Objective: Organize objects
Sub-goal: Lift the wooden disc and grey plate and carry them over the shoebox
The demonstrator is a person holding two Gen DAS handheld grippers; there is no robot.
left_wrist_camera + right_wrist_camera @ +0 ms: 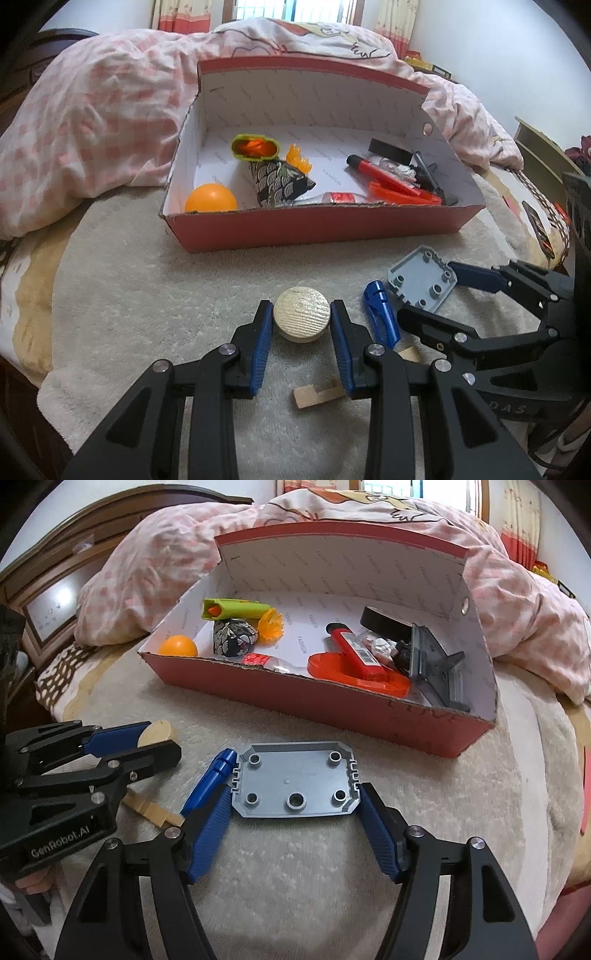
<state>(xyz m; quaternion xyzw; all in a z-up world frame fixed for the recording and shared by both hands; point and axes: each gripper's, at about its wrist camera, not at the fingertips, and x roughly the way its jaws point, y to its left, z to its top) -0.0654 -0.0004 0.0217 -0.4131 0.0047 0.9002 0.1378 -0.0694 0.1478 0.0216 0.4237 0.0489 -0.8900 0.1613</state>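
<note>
A red cardboard box [317,227] [369,716] stands on the bed and holds an orange ball [210,198], a green tube [255,147], a red marker [384,171] and other small items. My left gripper [301,315] is closed around a gold round disc [301,319] lying on the blanket. My right gripper [295,794] is closed around a grey plastic plate [295,782] on the blanket; it also shows in the left wrist view [423,277]. A blue cylinder [380,314] [210,779] lies between the two grippers.
A small wooden piece [317,395] [147,808] lies on the cream blanket [147,295] near the grippers. A pink checked quilt [92,122] is heaped behind and left of the box. A wooden headboard [55,590] stands at the far left.
</note>
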